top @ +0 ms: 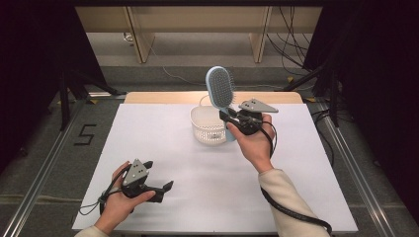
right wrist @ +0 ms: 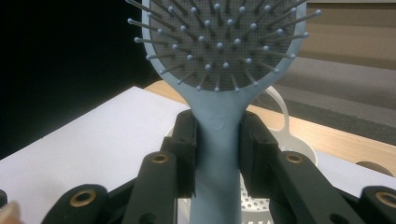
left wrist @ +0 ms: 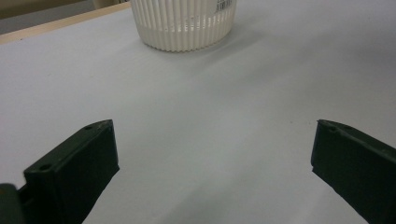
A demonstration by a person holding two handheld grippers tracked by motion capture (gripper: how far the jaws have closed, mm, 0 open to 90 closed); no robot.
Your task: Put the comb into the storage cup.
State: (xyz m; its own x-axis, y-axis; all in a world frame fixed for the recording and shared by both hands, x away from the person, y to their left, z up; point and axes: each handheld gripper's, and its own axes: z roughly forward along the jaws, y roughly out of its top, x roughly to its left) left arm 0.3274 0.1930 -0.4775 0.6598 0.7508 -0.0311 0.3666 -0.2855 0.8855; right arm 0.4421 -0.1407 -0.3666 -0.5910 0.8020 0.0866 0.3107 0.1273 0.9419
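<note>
Nearest the person, the left gripper (top: 163, 190) rests low on the white table (top: 163, 148) with its jaws wide apart and nothing between them, well clear of the work. Farther on, the right gripper (top: 231, 118) is clamped on the handle of the blue hairbrush (top: 220, 87), held upright with its bristled head raised just above the white basket (top: 207, 126). To do this well I'd judge the brush should go down handle first inside the rim, since the basket's looped handle at the far side could catch it.
</note>
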